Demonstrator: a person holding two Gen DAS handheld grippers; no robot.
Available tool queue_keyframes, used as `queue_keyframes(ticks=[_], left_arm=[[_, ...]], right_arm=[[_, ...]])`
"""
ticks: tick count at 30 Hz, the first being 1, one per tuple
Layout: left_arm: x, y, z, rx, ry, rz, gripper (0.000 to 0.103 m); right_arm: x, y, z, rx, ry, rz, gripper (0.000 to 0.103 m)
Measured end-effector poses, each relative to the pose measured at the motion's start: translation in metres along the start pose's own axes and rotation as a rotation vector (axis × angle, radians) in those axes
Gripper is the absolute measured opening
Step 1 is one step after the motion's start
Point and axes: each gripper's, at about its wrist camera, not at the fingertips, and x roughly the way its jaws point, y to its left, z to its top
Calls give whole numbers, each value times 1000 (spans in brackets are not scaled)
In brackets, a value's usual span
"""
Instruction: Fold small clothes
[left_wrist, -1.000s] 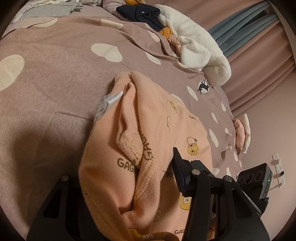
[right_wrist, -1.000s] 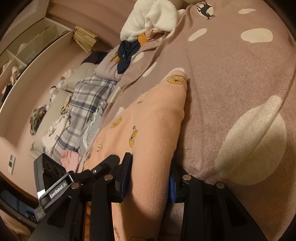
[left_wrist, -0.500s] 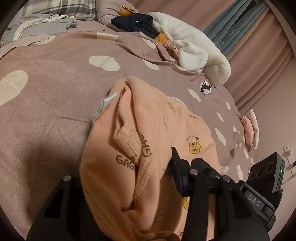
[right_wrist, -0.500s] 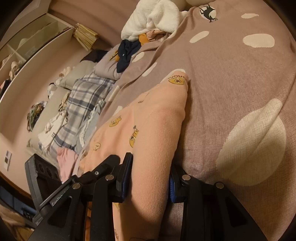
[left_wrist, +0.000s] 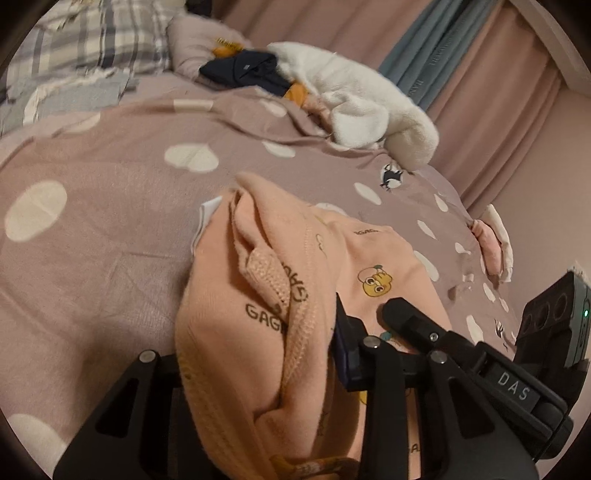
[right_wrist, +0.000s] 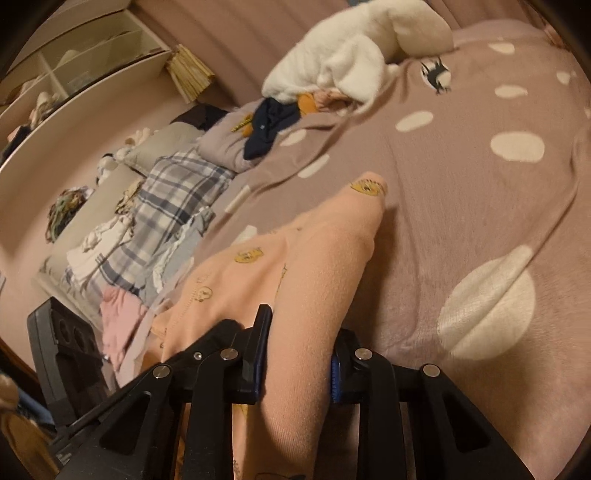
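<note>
1. fabric fills both tools: the left gripper (left_wrist: 258, 362) is clamped on a bunched ribbed edge of the peach cotton garment with yellow cartoon prints (left_wrist: 303, 266).
2. the right gripper (right_wrist: 297, 354) pinches a folded edge of the same garment (right_wrist: 317, 266), which lies stretched across the mauve bedspread with cream spots (right_wrist: 480, 192).
3. beyond it sit a white fleece blanket (left_wrist: 354, 96), a navy garment (left_wrist: 243, 70) and a plaid pillow (right_wrist: 177, 199).

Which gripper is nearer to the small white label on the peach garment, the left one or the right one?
Left. The left gripper clamps the peach garment at the bunched end where the white label sticks out. The right gripper pinches a smoother part, and no label shows in its view.
</note>
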Motion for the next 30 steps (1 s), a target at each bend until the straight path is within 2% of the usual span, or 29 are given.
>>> queue_keyframes(ticks=[4, 11, 25, 30], left_arm=[[-17, -13, 0, 45, -68, -12, 34], [-29, -36, 1, 106, -89, -35, 34], [-43, -112, -19, 207, -65, -160, 34], [-34, -127, -28, 227, -69, -140, 34]], right_arm=[[-13, 8, 2, -38, -41, -2, 28], [-37, 21, 8, -116, -86, -70, 28], [-117, 9, 16, -138, -168, -240, 28], [-123, -3, 15, -156, -185, -253, 28]])
